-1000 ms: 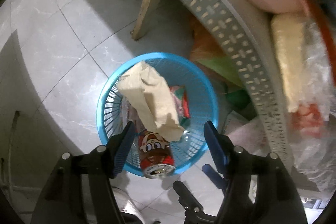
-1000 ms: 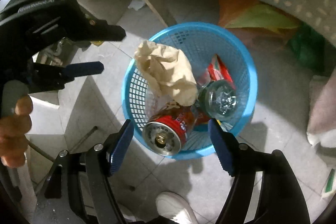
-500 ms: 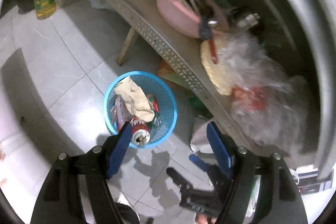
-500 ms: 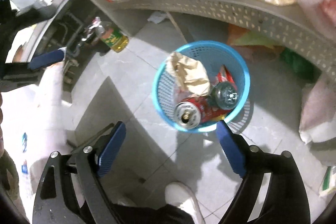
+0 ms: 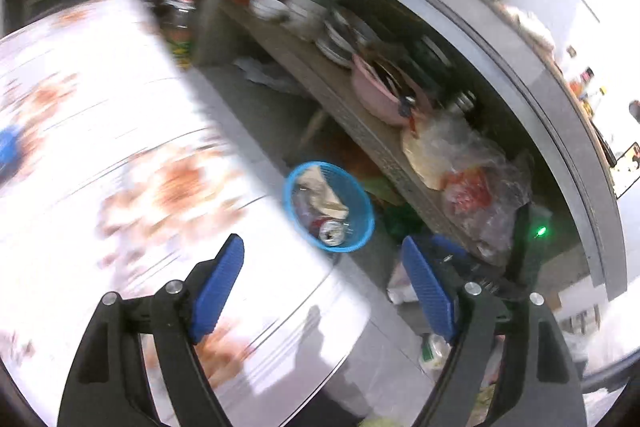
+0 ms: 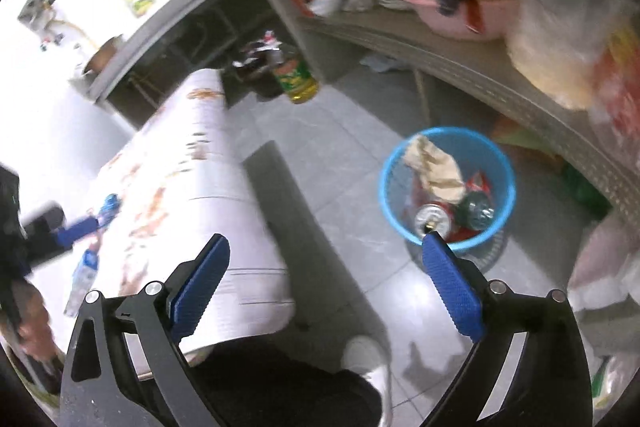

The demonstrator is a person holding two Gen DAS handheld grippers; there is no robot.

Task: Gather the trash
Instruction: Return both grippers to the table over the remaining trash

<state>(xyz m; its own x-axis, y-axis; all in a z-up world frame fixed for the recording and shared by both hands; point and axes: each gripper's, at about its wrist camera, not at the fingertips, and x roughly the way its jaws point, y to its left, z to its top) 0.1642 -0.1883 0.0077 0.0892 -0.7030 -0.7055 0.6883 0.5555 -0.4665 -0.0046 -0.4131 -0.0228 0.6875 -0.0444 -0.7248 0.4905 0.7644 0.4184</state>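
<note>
The right tool [image 6: 324,259], blue-padded with black arms, has its jaws opening with nothing between them; below it show a dark trouser leg [image 6: 280,379] and a white shoe [image 6: 366,355]. To its left lies the white bench with a rust-coloured pattern [image 6: 180,187], carrying a clear plastic bottle with a blue label [image 6: 82,273]. Just past its right pad stands the round blue plastic mesh basket [image 6: 502,163] on the grey tiled floor [image 6: 344,147], holding crumpled tan paper [image 6: 432,163], a red drink can [image 6: 432,219] and a red wrapper [image 6: 478,183]. The left tool [image 5: 322,285] is also opening and empty; the bench edge fills its left side, and the basket sits ahead between its pads. Right of both tools, a perforated grey shelf [image 5: 360,123] overhangs the basket, loaded with clear plastic bags [image 5: 476,179] and a pink bowl [image 5: 376,99]. Farther off stands a yellow oil bottle with a green label [image 6: 298,79].
</note>
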